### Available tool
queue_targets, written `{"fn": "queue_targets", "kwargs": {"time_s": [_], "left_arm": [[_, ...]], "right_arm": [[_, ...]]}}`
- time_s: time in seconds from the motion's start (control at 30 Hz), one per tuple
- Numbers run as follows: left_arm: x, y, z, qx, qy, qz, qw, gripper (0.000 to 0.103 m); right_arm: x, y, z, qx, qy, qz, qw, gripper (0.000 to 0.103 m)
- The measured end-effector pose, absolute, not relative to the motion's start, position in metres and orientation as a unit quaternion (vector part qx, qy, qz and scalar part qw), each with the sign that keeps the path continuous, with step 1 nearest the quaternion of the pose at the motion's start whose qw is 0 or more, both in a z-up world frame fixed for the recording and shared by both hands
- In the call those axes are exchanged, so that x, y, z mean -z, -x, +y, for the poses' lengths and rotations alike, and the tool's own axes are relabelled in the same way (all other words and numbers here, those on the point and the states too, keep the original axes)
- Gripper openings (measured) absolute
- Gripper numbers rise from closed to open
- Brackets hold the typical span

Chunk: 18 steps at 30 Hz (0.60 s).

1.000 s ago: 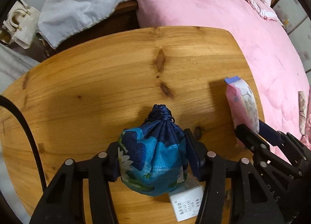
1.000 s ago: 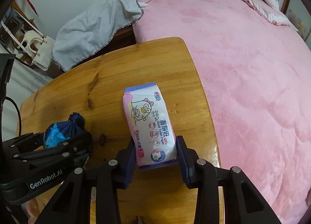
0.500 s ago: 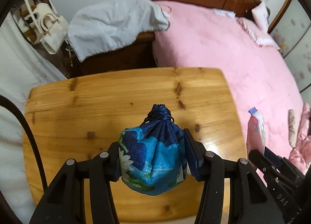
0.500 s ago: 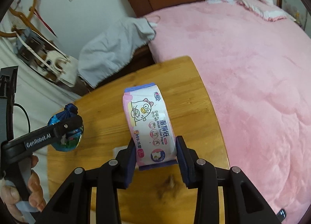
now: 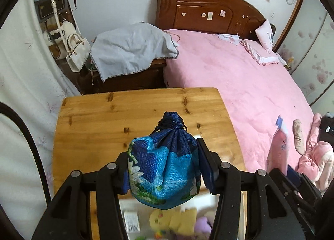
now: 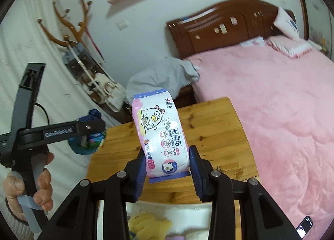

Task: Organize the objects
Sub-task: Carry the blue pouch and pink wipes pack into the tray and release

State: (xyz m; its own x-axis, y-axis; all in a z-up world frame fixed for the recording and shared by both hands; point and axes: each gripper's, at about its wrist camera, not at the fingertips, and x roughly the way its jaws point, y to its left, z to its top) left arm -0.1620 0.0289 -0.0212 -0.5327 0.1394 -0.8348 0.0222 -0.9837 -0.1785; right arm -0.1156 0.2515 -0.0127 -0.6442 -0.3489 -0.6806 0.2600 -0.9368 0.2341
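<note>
My left gripper (image 5: 165,169) is shut on a blue flowered drawstring pouch (image 5: 165,167), held well above the wooden table (image 5: 104,127). My right gripper (image 6: 168,169) is shut on a pink and white pack of moist toilet paper (image 6: 161,135), also in the air over the table (image 6: 215,133). In the right wrist view the left gripper (image 6: 87,135) with the pouch (image 6: 89,146) hangs at the left, a hand (image 6: 41,183) on its handle. The pack (image 5: 278,152) shows at the right of the left wrist view.
A white bin (image 6: 183,210) with a yellow plush toy (image 5: 173,219) and a small box (image 5: 131,221) lies at the table's near edge. A pink bed (image 5: 240,85) borders the right. A grey cloth (image 5: 129,50) covers a nightstand; bags (image 5: 77,52) hang on the left wall.
Both grippers have risen and pulled back from the table with the pouch and the pack still held. The table looks smaller, and the bin has come into view below.
</note>
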Motion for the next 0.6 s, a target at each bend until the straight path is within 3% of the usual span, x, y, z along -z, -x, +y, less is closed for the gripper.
{"fn": "queue_targets", "kwargs": {"time_s": [0.27, 0.6], "left_arm": [[0.008, 0.098, 0.022, -0.877, 0.468, -0.098, 0.043, 0.056], [0.046, 0.032, 0.02, -0.865, 0.479, -0.135, 0.056, 0.056]], "right_arm": [[-0.019, 0.046, 0.247, 0.918, -0.338, -0.041, 0.205, 0.039], [0.0, -0.021, 0.244, 0.912, -0.348, -0.027, 0.218, 0.039]]}}
